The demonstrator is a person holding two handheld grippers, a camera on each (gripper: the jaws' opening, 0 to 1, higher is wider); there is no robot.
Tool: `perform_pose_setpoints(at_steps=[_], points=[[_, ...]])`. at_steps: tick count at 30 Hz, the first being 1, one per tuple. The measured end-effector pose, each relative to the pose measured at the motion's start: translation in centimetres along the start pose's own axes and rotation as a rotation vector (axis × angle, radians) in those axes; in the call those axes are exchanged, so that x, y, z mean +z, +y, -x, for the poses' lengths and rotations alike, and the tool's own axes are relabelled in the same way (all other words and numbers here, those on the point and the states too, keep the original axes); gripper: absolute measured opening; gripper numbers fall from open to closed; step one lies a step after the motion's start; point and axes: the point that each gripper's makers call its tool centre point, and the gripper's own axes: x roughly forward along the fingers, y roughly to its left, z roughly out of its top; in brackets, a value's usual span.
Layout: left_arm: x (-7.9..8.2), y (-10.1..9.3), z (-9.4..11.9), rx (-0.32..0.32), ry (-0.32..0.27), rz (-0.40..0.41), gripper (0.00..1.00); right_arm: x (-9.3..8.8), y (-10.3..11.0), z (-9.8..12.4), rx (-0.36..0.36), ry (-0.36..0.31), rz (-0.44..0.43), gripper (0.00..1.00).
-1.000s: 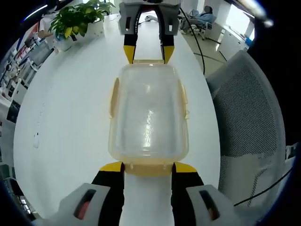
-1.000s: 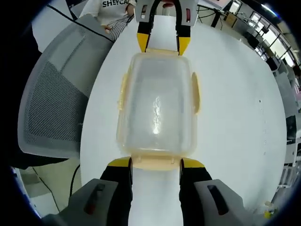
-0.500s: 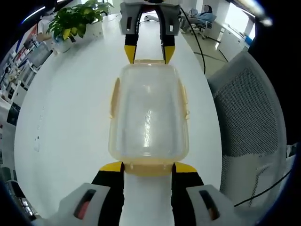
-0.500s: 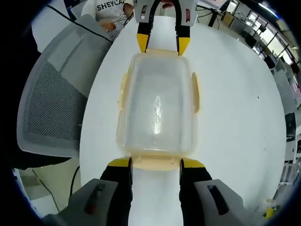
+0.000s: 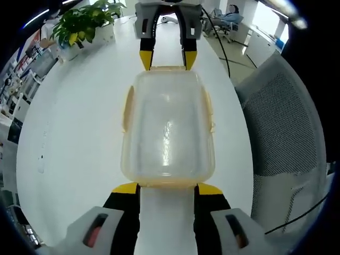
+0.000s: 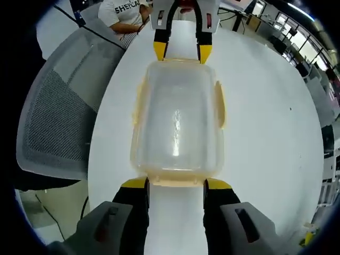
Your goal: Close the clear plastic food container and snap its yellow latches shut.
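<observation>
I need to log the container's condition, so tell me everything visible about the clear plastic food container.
The clear plastic food container is a rounded rectangle with a cloudy see-through lid on top and pale yellow latches along its edges. It sits flat on the white table, lid in place. The left claw stands open at one short end, its yellow tips either side of that end's latch; the right claw stands likewise at the opposite end. The inside looks empty.

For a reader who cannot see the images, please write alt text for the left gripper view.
A clear plastic container with yellow latches lies lid-on on a white table. The left gripper stands open at its near end, the right gripper at its far end. A potted plant stands behind, a mesh chair alongside.
</observation>
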Motion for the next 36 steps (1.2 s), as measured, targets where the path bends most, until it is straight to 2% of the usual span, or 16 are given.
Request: perform_pose_setpoints(at_steps=[6, 9, 13, 17, 19, 21, 23, 24, 25, 26, 28, 30, 32, 33, 36], points=[[0.0, 0.0, 0.0, 0.006, 0.005, 0.008, 0.35, -0.1, 0.2, -0.2, 0.011, 0.022, -0.002, 0.42], [0.0, 0.0, -0.1, 0.004, 0.011, 0.011, 0.36, -0.4, 0.0, -0.4, -0.007, 0.041, -0.007, 0.41], [0.0, 0.1, -0.2, 0.009, 0.017, 0.009, 0.36, -0.4, 0.0, -0.4, -0.015, 0.025, -0.026, 0.40], [0.0, 0.1, -0.1, 0.015, 0.014, 0.013, 0.36, -0.6, 0.1, -0.2, -0.008, 0.002, -0.072, 0.42], [-0.2, 0.1, -0.1, 0.015, 0.013, 0.022, 0.36, -0.7, 0.0, 0.1, -0.014, -0.022, -0.132, 0.43], [-0.4, 0.1, 0.1, 0.015, 0.014, 0.046, 0.34, -0.5, -0.2, 0.7, -0.014, -0.078, -0.225, 0.44], [-0.5, 0.1, 0.5, 0.013, -0.007, 0.154, 0.33, -0.5, -0.3, 1.2, -0.003, -0.123, -0.339, 0.44], [-0.6, 0.1, 0.6, 0.010, -0.016, 0.190, 0.32, 0.0, -0.3, 1.8, 0.011, -0.187, -0.438, 0.45], [-1.1, 0.1, 0.8, 0.010, -0.019, 0.253, 0.31, 0.1, -0.3, 1.9, 0.011, -0.203, -0.457, 0.44], [-1.7, 0.1, 0.9, 0.009, -0.020, 0.313, 0.31, 0.0, -0.4, 2.1, 0.012, -0.228, -0.524, 0.44], [-2.0, 0.0, 1.0, 0.015, -0.046, 0.369, 0.30, 0.1, -0.6, 2.4, 0.003, -0.265, -0.577, 0.44], [-2.2, 0.0, 1.2, 0.013, -0.096, 0.461, 0.30, 0.1, -0.7, 2.6, -0.005, -0.289, -0.646, 0.44], [-2.2, -0.3, 1.5, 0.001, -0.142, 0.570, 0.30, 0.2, -1.0, 2.6, -0.016, -0.320, -0.725, 0.43], [-1.6, -0.4, 1.8, -0.004, -0.192, 0.633, 0.30, 0.5, -1.0, 2.7, -0.008, -0.348, -0.755, 0.43], [-1.5, 0.0, 2.5, -0.002, -0.261, 0.780, 0.30, 0.7, -1.0, 2.6, -0.012, -0.366, -0.800, 0.43]])
